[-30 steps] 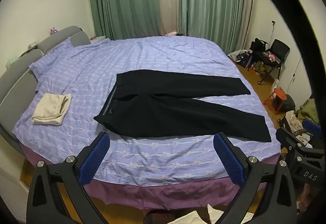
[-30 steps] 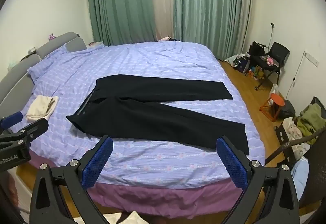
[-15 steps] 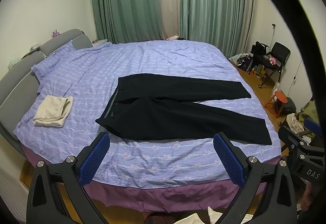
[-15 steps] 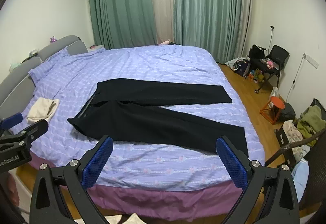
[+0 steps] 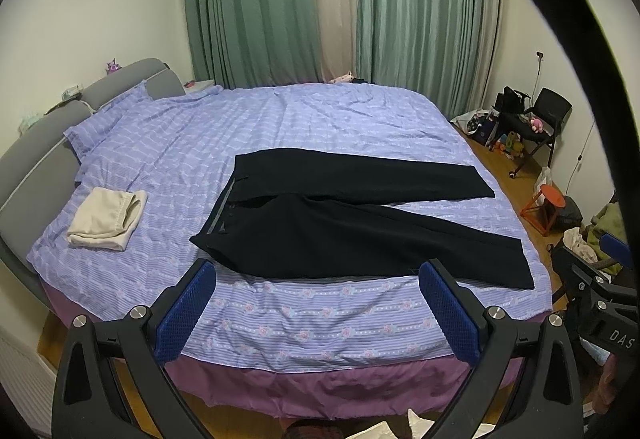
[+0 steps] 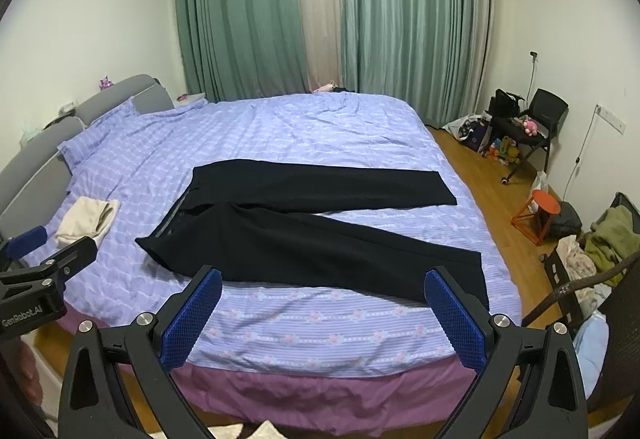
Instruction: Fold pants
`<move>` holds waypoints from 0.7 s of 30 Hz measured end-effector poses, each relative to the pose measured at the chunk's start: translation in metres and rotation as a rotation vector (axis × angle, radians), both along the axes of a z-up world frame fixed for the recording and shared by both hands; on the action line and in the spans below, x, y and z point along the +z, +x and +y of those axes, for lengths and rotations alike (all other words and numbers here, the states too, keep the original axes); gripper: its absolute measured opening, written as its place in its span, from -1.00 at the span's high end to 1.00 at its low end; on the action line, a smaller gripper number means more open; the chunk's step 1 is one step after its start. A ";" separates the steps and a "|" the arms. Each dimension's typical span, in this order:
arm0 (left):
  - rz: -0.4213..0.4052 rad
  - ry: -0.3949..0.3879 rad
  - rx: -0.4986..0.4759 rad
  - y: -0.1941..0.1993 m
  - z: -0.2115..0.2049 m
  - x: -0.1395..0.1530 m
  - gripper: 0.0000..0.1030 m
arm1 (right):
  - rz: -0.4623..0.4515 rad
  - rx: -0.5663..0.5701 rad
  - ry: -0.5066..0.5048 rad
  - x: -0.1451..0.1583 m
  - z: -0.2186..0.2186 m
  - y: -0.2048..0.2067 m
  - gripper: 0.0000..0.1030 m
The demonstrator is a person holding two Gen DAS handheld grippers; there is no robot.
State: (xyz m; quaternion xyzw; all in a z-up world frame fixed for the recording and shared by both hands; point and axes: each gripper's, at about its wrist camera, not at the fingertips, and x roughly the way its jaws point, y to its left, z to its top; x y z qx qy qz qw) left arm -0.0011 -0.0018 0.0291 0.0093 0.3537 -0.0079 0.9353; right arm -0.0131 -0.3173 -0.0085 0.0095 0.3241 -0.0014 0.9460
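Black pants (image 5: 352,223) (image 6: 312,231) lie flat on the bed (image 5: 304,323), waistband to the left and the two legs spread apart toward the right. My left gripper (image 5: 318,299) hovers open in front of the bed's near edge, short of the pants, with nothing between its blue pads. My right gripper (image 6: 322,305) is likewise open and empty, held back from the near pant leg. Each gripper shows at the edge of the other's view: the right gripper (image 5: 592,279) and the left gripper (image 6: 36,263).
A folded cream garment (image 5: 106,219) (image 6: 86,219) rests on the bed left of the pants. Grey headboard (image 5: 36,155) at far left. Orange stool (image 6: 540,209), black chair (image 6: 536,123) with toys and a clothes pile (image 6: 600,243) stand on the wooden floor to the right.
Both views have tilted slightly upward, so the bed and pants sit a little lower in frame. The pants have not moved and both grippers remain open.
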 end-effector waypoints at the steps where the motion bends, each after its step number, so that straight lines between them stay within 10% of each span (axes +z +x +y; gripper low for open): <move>1: -0.002 0.000 0.000 -0.001 0.000 0.000 -1.00 | -0.001 0.000 0.000 0.000 0.000 0.000 -0.98; 21: -0.021 -0.016 0.016 -0.006 0.009 -0.006 -1.00 | 0.001 0.002 0.008 -0.001 -0.003 0.000 -0.98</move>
